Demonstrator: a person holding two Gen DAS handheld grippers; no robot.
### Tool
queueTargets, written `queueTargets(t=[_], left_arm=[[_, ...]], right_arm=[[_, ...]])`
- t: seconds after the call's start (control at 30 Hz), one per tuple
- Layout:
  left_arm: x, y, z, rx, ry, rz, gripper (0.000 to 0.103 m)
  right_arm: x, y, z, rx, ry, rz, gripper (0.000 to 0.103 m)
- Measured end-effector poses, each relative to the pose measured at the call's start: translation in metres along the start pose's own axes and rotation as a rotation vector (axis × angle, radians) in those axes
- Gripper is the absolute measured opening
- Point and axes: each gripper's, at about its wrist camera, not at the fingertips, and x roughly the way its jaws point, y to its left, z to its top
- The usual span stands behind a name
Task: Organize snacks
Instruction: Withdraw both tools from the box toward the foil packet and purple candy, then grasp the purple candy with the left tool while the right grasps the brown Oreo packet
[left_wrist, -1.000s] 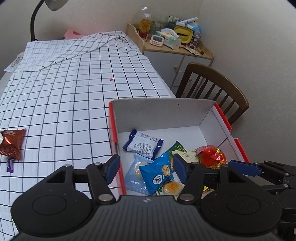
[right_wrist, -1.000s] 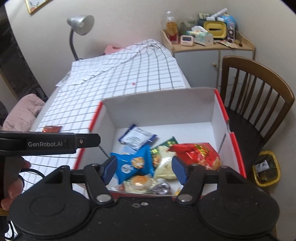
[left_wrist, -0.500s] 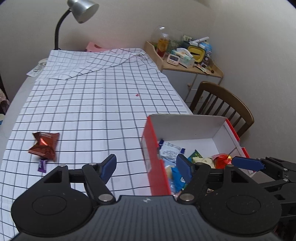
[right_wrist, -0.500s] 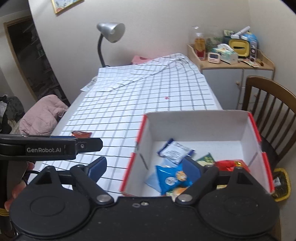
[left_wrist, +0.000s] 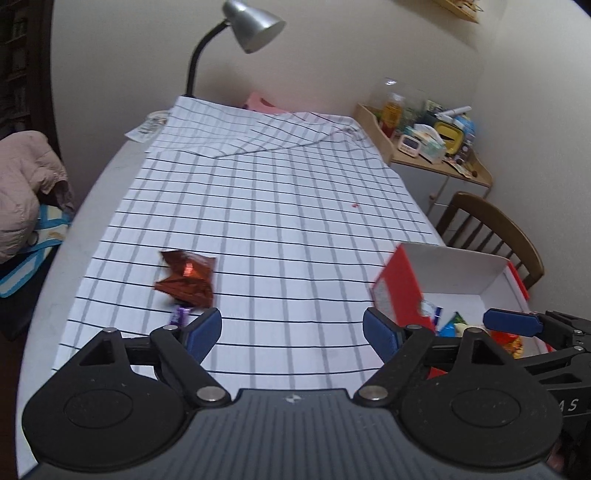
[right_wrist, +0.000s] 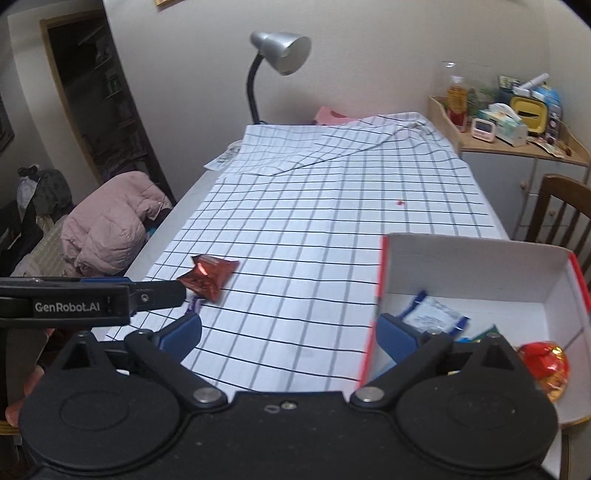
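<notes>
The right wrist view looks down into the box, showing a white-and-blue packet and a red foil bag on its floor; the left wrist view catches only the box's red wall and a sliver of what's inside.

The left hand-held gripper has just been opening and stands wide over the checked cloth on the tabletop, nothing between its jaws. The right hand-held gripper has also just been opening, is spread wide and straddles the box's near red wall, gripping nothing.

A brown foil snack lies flat on the cloth, left of the box and well apart from it, its long axis roughly running away from the grippers. A small purple piece, perhaps a wrapper, sits just beside its near end.
</notes>
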Motion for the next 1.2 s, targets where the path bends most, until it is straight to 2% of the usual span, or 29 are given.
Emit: queueTargets(t=[0.17,0.23,0.37,0.47,0.7,0.93,1.2], left_arm=[[0.0,0.043,-0.001,-0.058,-0.01,0.037,0.093],[0.002,0.059,-0.002,-0.08,-0.014,0.054,0.099],[0.013,0.088,-0.002,-0.125,0.002,0.091,0.1],[0.026,0.105,0.001,-0.134,0.022,0.147,0.1],[0.057,0.13,0.011,-0.09,0.064,0.21,0.1],[0.089,0.135,0.009,-0.023,0.114,0.208,0.1],[0.127,0.125,0.0,0.052,0.171,0.145,0.1]], right_arm=[[0.02,0.027,0.004,-0.013,0.02,0.002,0.102],[0.028,0.037,0.006,-0.012,0.025,0.0,0.102],[0.047,0.055,0.012,-0.01,0.027,-0.013,0.102],[0.066,0.065,0.019,0.012,0.038,-0.012,0.102],[0.115,0.085,0.038,0.02,0.075,-0.009,0.102],[0.16,0.091,0.056,0.032,0.112,-0.011,0.102],[0.216,0.099,0.065,-0.004,0.202,-0.025,0.099]])
